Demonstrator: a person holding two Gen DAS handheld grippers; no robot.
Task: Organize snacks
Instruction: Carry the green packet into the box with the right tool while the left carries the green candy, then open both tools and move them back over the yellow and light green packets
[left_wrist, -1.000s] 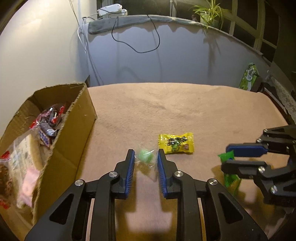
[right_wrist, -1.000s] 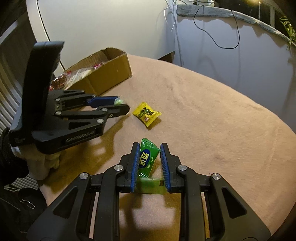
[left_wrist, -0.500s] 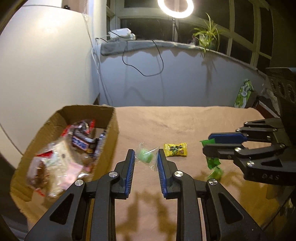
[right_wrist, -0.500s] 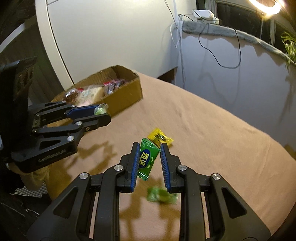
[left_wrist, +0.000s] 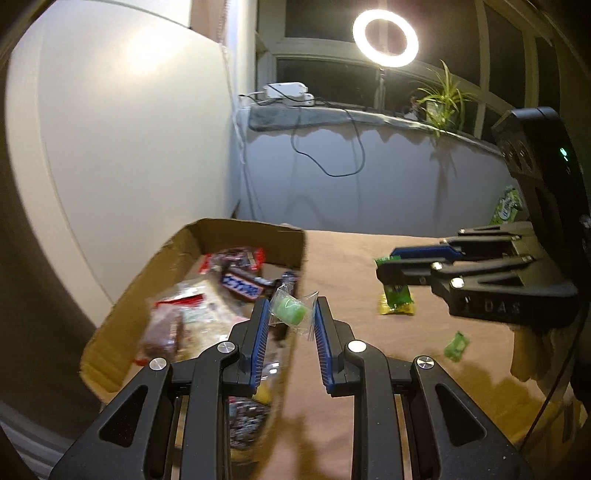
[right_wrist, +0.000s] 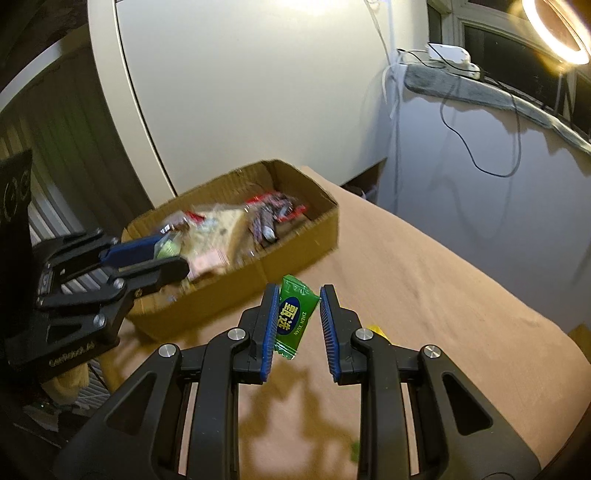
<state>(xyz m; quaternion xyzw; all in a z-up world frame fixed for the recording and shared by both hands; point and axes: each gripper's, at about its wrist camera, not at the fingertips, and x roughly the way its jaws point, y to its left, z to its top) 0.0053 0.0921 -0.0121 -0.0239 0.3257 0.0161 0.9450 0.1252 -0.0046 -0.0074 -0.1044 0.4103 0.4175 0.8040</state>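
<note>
Both claws lifted twd box (left_wrist: 184, 254) | L claw (left_wrist: 290, 314) — grips clear-wrapped green candy (left_wrist: 291, 312) | R claw (right_wrist: 297, 314) — grips green sachet (right_wrist: 293, 315)

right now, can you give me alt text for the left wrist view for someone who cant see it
The left gripper holds a clear-wrapped green candy at the near edge of a cardboard box of snacks. To the right, the right gripper holds a green packet above a brown table where a yellow packet and small green candy lie.
</note>
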